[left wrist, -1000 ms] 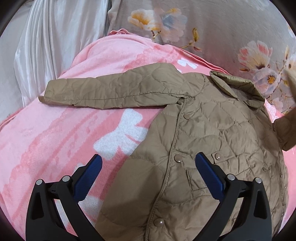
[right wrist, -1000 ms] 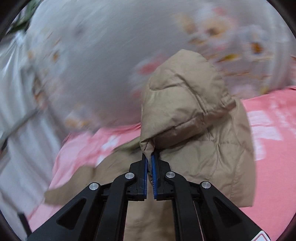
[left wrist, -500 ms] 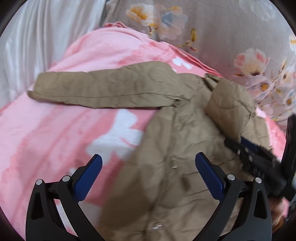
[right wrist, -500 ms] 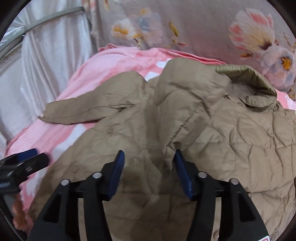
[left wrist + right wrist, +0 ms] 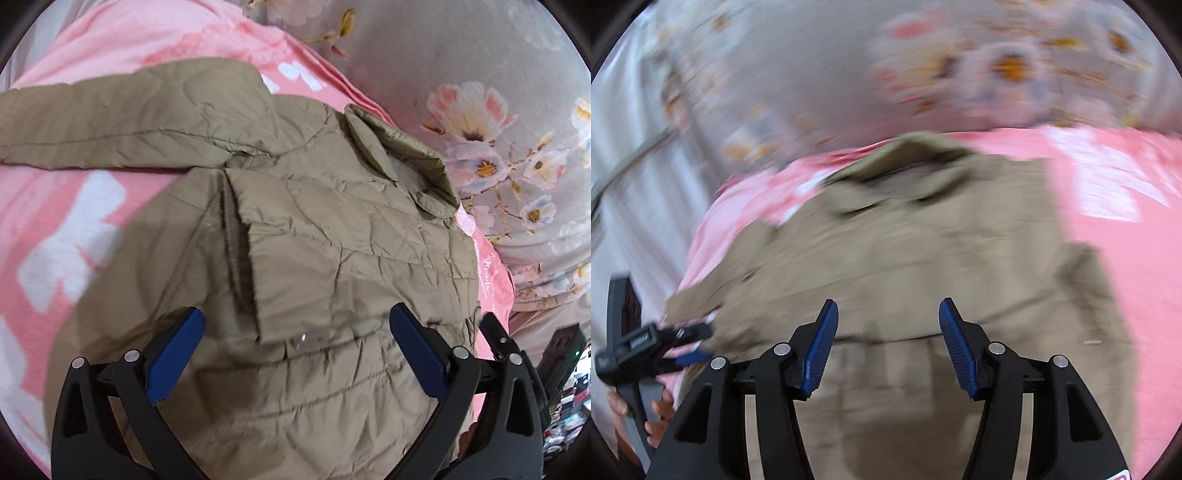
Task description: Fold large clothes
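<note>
Open left tongs (image 5: pixel 295 354) hover over tan jacket (image 5: pixel 332 258) on pink blanket (image 5: pixel 66 221).

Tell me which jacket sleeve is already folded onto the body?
The sleeve on the collar side lies across the jacket's front. The other sleeve stretches out flat over the pink blanket.

From my left wrist view, the jacket (image 5: pixel 332 258) lies on the blanket (image 5: pixel 62 236), which covers the bed. One sleeve (image 5: pixel 110 125) stretches out to the left across the blanket; the other sleeve (image 5: pixel 295 236) lies folded over the jacket's front. The collar (image 5: pixel 402 155) sits at the far end, nearest the floral sheet (image 5: pixel 480 74) behind. My left tongs (image 5: pixel 295 354) stand above the jacket's lower front, my right tongs (image 5: pixel 888 343) likewise, right of them.
</note>
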